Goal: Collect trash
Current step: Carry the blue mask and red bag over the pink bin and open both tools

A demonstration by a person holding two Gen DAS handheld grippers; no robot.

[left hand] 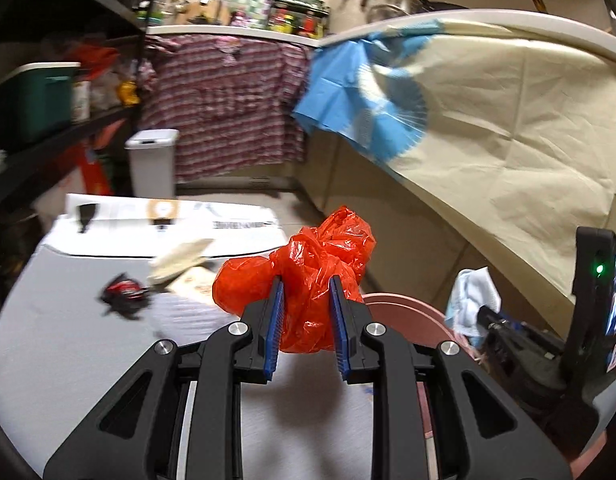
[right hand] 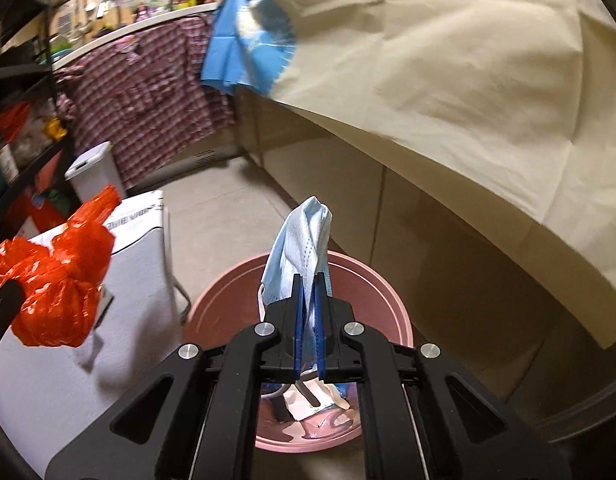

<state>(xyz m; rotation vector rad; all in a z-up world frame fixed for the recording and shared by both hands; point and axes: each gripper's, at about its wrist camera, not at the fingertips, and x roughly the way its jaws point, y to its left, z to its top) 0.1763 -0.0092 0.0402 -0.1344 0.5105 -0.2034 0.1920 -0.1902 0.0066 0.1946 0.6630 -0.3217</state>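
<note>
My left gripper [left hand: 306, 292] is shut on a crumpled red plastic bag [left hand: 308, 264] and holds it above the grey table's [left hand: 67, 336] right edge, beside the pink bin [left hand: 404, 312]. The bag also shows at the left of the right wrist view [right hand: 55, 288]. My right gripper [right hand: 308, 284] is shut on a light blue face mask [right hand: 303, 248] and holds it over the pink bin [right hand: 227, 304], which has paper scraps [right hand: 312, 400] at its bottom. The mask also shows in the left wrist view [left hand: 472, 296].
On the table lie a red and black wrapper [left hand: 123, 294], a cream scrap [left hand: 179, 260] and a white printed box [left hand: 167, 220]. A white pedal bin [left hand: 151, 162] stands on the floor. Shelves stand at left. A cream cloth [left hand: 488, 128] hangs from the counter at right.
</note>
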